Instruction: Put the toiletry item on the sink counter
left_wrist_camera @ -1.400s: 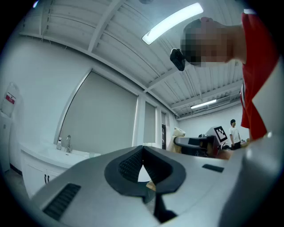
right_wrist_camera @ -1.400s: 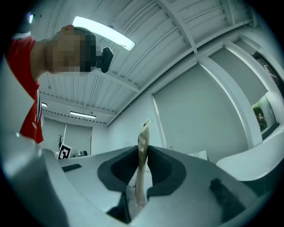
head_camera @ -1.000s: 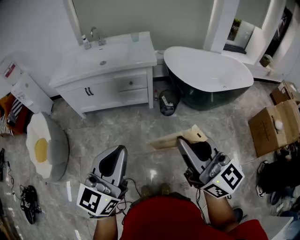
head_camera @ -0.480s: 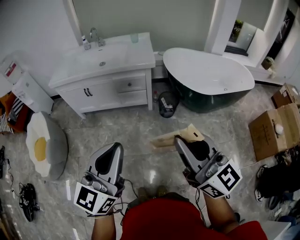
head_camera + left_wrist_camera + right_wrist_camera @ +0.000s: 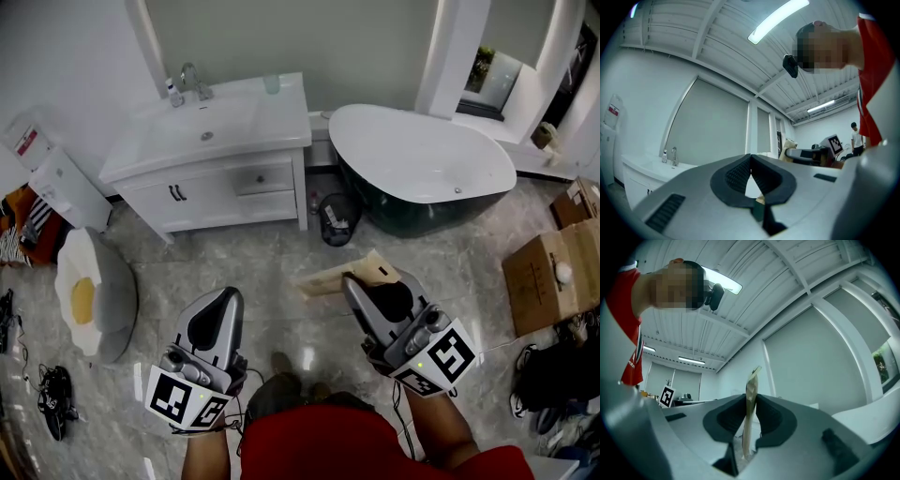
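The toiletry item is a flat tan packet (image 5: 323, 279). My right gripper (image 5: 349, 279) is shut on it, and the packet sticks out to the left over the floor. In the right gripper view the packet (image 5: 751, 392) stands edge-on between the dark pads (image 5: 733, 416). My left gripper (image 5: 228, 294) is shut with nothing in it; in its own view the tips (image 5: 750, 159) meet. The white sink counter (image 5: 272, 117) with a faucet (image 5: 190, 75) stands well ahead at the upper left, far from both grippers, and also shows low at the left as a counter (image 5: 642, 168).
A small bottle (image 5: 173, 91) and a cup (image 5: 271, 84) stand on the counter. A white bathtub (image 5: 422, 155) sits to its right, a black bin (image 5: 336, 217) between them. Cardboard boxes (image 5: 548, 272) lie at the right, an egg-shaped cushion (image 5: 89, 295) at the left.
Both grippers have drifted slightly left, and the vanity and tub sit a little lower in the head view. The packet stays clamped in the right gripper.
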### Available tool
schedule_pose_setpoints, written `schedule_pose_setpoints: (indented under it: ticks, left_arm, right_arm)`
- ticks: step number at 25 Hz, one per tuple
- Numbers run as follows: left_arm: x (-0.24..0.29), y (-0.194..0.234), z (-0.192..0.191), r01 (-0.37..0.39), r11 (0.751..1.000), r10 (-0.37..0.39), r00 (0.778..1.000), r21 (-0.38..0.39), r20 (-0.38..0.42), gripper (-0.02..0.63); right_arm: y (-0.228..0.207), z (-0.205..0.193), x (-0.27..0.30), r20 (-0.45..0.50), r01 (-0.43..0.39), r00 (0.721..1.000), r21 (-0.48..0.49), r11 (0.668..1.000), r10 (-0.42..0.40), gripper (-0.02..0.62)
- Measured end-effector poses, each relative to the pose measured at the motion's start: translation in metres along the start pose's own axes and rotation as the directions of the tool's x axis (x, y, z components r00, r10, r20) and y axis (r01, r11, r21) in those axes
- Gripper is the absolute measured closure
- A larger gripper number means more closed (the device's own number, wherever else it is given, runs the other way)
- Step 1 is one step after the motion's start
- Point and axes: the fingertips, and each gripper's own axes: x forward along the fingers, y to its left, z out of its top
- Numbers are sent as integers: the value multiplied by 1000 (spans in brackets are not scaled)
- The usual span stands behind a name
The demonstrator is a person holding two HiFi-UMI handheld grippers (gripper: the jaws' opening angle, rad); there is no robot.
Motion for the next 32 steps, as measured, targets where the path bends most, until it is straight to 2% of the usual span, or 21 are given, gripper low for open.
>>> schedule_pose_setpoints:
  ticks: [6, 16, 24, 32]
  left_arm:
    - [31, 39, -3, 14, 1000, -14, 1000, 7, 15, 589]
    - [109, 159, 2, 78, 996, -79, 997, 38, 23, 589]
    - [163, 253, 0, 130, 991, -131, 991, 16, 9, 589]
    - [203, 308, -17, 121, 992, -121, 993, -35, 9, 589]
  right_arm:
    - [-27, -5, 40, -1, 0, 1000, -20, 1000, 0, 522]
    - [-78, -11, 162, 17, 23, 1000, -56, 998, -22, 522]
    - [-126, -21, 244, 34, 110, 994, -33, 993, -109, 522]
    - [-165, -31, 294, 13, 130, 991, -45, 990, -130, 522]
